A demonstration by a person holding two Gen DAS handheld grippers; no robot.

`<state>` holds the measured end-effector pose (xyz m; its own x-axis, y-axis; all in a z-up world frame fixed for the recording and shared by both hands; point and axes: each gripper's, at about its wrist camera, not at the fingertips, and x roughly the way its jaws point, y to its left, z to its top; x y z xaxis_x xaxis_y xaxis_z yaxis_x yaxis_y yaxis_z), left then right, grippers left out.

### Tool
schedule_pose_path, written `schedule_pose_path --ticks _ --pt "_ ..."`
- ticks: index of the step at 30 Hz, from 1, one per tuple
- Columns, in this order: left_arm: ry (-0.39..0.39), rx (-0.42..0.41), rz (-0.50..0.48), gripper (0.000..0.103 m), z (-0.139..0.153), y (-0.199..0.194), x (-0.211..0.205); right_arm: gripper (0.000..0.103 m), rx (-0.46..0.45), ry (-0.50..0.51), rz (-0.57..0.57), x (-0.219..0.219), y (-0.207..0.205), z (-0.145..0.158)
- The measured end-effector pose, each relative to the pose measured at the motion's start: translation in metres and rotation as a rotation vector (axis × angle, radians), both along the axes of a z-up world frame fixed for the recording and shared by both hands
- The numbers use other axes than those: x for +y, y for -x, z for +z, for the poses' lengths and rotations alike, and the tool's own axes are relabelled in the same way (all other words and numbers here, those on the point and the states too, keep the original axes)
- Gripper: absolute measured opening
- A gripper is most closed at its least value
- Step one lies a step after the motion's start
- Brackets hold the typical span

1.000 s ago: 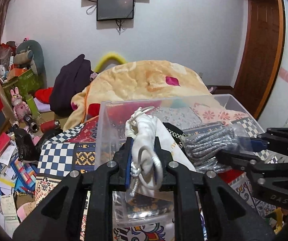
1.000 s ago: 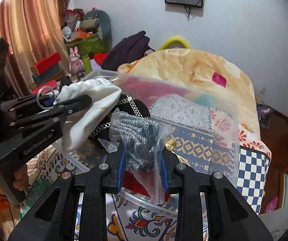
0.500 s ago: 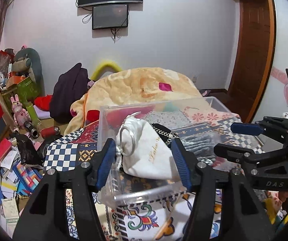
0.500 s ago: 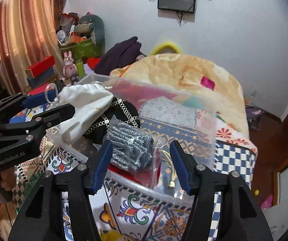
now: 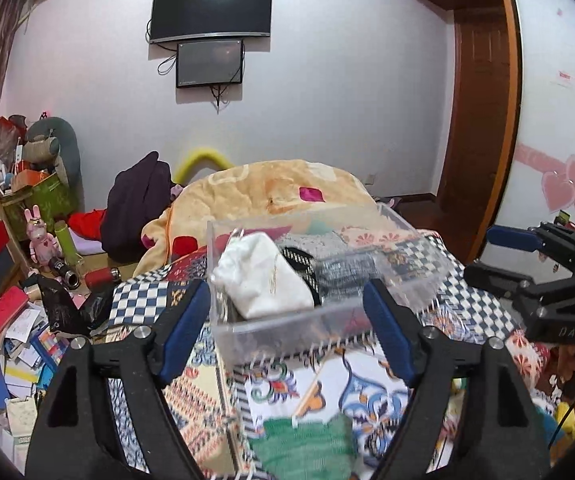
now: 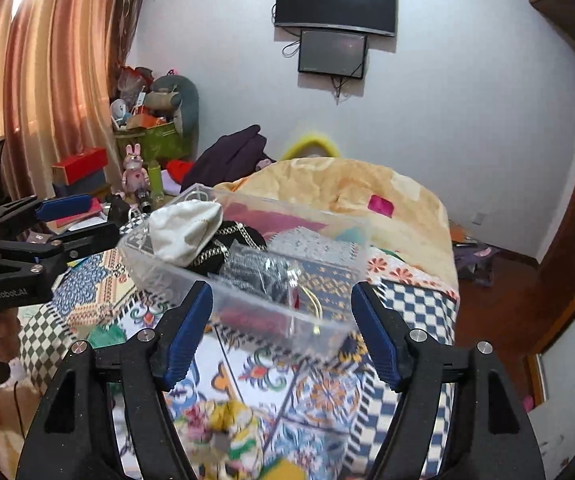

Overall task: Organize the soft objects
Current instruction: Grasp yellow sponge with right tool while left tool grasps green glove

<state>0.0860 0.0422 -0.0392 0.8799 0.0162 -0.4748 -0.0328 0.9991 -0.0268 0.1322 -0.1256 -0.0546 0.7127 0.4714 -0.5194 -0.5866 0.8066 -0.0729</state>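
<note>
A clear plastic bin stands on the patterned bedspread. In it lie a white drawstring pouch, a black item with gold trim and a bagged grey knit item. My left gripper is open and empty, just short of the bin's near wall. My right gripper is open and empty, in front of the bin's near corner. Each gripper shows in the other's view, the right one and the left one.
A green soft item and a yellow flowered one lie on the bedspread close below the grippers. A peach blanket is heaped behind the bin. Toys, boxes and papers clutter the left side. A wooden door stands right.
Both grippers opened and let go: the white pouch and the bagged grey knit now lie in the bin. Both grippers have pulled back and risen away from it.
</note>
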Motion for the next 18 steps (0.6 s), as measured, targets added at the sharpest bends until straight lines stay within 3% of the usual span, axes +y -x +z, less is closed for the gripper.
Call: schedule_pose_path --ticks 18 --pt "0.070 0.175 0.025 0.085 -0.087 0.050 -0.009 0.071 0.174 -0.061 -0.068 -0.051 0.056 -0.065"
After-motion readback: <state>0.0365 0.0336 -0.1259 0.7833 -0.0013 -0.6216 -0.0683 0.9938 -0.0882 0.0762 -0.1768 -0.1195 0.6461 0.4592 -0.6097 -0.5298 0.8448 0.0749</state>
